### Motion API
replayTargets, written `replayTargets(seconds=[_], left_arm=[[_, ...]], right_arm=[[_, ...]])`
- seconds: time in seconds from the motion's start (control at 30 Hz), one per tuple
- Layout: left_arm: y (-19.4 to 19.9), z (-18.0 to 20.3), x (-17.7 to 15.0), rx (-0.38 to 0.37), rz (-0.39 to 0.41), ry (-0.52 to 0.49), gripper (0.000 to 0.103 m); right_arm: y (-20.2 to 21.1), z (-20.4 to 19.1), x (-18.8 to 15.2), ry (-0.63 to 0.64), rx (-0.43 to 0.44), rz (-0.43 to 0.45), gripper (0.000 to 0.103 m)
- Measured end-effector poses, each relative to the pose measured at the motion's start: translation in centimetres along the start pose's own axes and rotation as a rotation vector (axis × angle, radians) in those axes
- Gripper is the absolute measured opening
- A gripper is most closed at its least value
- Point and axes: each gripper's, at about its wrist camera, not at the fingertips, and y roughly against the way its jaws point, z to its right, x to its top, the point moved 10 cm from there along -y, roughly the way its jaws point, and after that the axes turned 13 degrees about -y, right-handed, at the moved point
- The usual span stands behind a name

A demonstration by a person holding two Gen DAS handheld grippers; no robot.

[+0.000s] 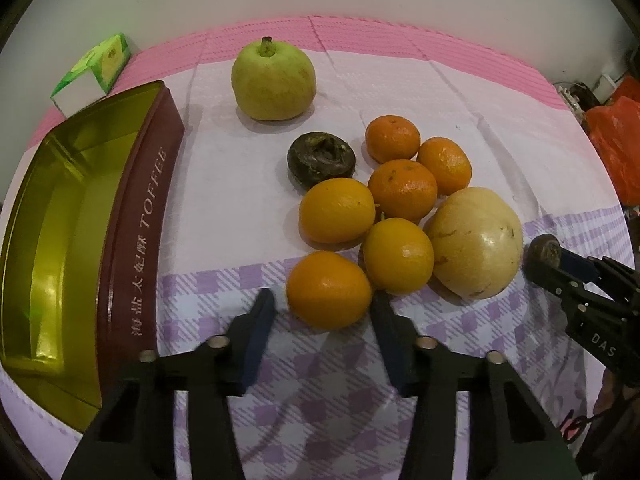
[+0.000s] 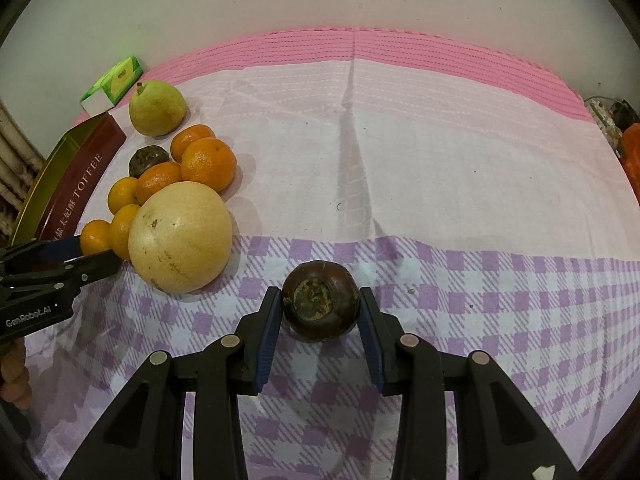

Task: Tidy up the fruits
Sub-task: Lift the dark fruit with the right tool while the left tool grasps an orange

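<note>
Several oranges and mandarins [image 1: 402,190] lie bunched on the cloth next to a big pale yellow fruit [image 1: 476,240], a dark brown fruit [image 1: 322,158] and a green pear-like fruit [image 1: 274,80]. My left gripper [image 1: 322,296] is shut on the nearest small orange [image 1: 328,280], which rests on the cloth. In the right wrist view my right gripper [image 2: 320,292] is shut on a second dark brown round fruit [image 2: 320,304], just right of the pale fruit [image 2: 180,236]. An open gold-lined toffee tin [image 1: 132,240] stands at the left.
A green and white carton [image 1: 94,72] sits behind the tin near the wall. An orange plastic bag [image 1: 616,136] lies off the table's right edge. The pink and purple checked cloth [image 2: 440,160] stretches bare to the right of the fruit pile. A hand [image 2: 14,376] shows at the left edge.
</note>
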Motion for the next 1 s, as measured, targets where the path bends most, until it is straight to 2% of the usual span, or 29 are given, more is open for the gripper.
replayTargets(seconds=[0.33, 0.67, 0.73, 1.0], left_arm=[[0.0, -0.2, 0.0, -0.001, 0.006, 0.002, 0.038], [0.3, 0.0, -0.4, -0.012, 0.0, 0.006, 0.037], [0.6, -0.1, -0.5, 0.001, 0.003, 0.011, 0.038], [1.9, -0.8, 0.1, -0.04, 0.012, 0.088, 0.051]], right_arm=[[0.1, 0.1, 0.0, -0.002, 0.004, -0.001, 0.035], [0.1, 0.1, -0.1, -0.005, 0.005, -0.002, 0.036], [0.1, 0.1, -0.1, -0.007, 0.004, -0.002, 0.036], [0.1, 0.1, -0.2, -0.005, 0.003, -0.003, 0.036]])
